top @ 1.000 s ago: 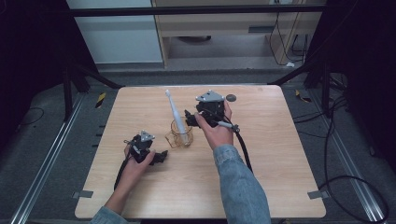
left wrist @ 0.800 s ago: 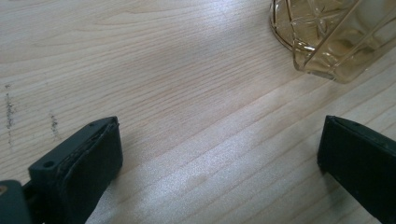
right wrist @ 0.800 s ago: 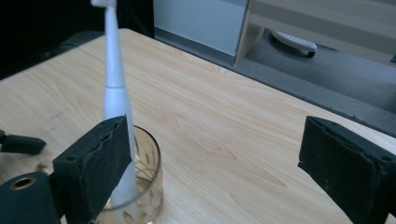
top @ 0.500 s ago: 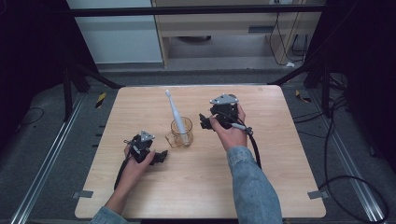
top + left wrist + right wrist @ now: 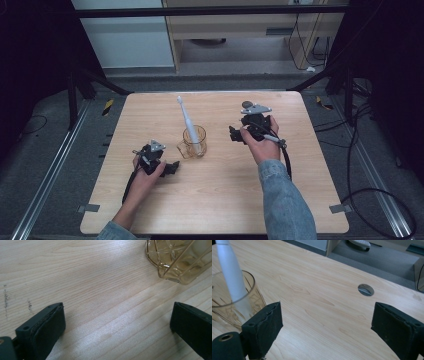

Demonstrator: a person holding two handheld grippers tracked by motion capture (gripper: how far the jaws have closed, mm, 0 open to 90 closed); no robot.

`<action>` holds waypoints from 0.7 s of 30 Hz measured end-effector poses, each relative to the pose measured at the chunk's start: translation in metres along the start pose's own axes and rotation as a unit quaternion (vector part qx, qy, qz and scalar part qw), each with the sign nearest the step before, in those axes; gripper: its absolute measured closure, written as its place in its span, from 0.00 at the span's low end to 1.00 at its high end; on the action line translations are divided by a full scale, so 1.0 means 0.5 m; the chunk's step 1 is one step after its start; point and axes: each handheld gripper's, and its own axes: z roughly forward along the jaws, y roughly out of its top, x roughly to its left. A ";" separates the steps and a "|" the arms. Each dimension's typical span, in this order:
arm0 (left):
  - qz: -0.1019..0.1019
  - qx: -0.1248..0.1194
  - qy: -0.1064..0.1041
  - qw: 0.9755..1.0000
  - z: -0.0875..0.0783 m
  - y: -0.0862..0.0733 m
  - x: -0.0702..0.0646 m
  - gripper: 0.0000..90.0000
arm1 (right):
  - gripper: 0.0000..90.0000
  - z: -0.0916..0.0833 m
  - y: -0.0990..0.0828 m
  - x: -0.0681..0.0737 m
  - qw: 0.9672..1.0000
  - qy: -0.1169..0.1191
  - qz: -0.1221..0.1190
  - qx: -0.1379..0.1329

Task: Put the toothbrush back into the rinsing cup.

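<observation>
Your right gripper point(image 5: 234, 135) sat jaws wide, empty, right of the glass mug point(image 5: 194, 141), apart from it. White toothbrush point(image 5: 187, 118) stood tilted inside the mug, mid-table point(image 5: 220, 200). Your left gripper point(image 5: 172, 167) also wide, empty, low just beside the mug's base.
</observation>
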 end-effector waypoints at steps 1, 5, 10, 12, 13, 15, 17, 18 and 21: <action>-0.001 -0.001 0.000 1.000 0.000 0.000 0.000 0.00 | 0.11 -0.001 -0.005 -0.004 1.000 -0.001 0.003 0.004; -0.001 -0.001 0.000 1.000 0.000 0.000 0.000 0.00 | 0.12 -0.006 -0.027 -0.026 1.000 -0.015 0.010 0.018; -0.001 -0.001 0.000 1.000 0.000 0.000 0.000 0.00 | 0.12 -0.007 -0.050 -0.054 0.998 -0.034 0.019 0.040; 0.000 -0.001 0.000 1.000 0.000 0.000 0.000 0.00 | 0.12 -0.009 -0.057 -0.068 0.998 -0.042 0.024 0.045; 0.000 -0.001 0.000 1.000 0.000 0.000 0.000 0.00 | 0.12 -0.010 -0.060 -0.074 0.998 -0.044 0.026 0.047; 0.000 -0.001 0.000 1.000 0.000 0.000 0.000 0.00 | 0.12 -0.010 -0.069 -0.091 0.997 -0.052 0.034 0.052; 0.000 -0.001 0.000 1.000 0.000 0.000 0.000 0.00 | 0.13 -0.008 -0.076 -0.104 0.996 -0.057 0.041 0.057; 0.000 -0.001 0.000 1.000 0.000 0.000 0.000 0.00 | 0.13 -0.007 -0.081 -0.111 0.995 -0.061 0.045 0.059; 0.000 -0.001 0.000 1.000 0.000 0.000 0.000 0.00 | 0.13 0.000 -0.098 -0.129 0.994 -0.068 0.058 0.070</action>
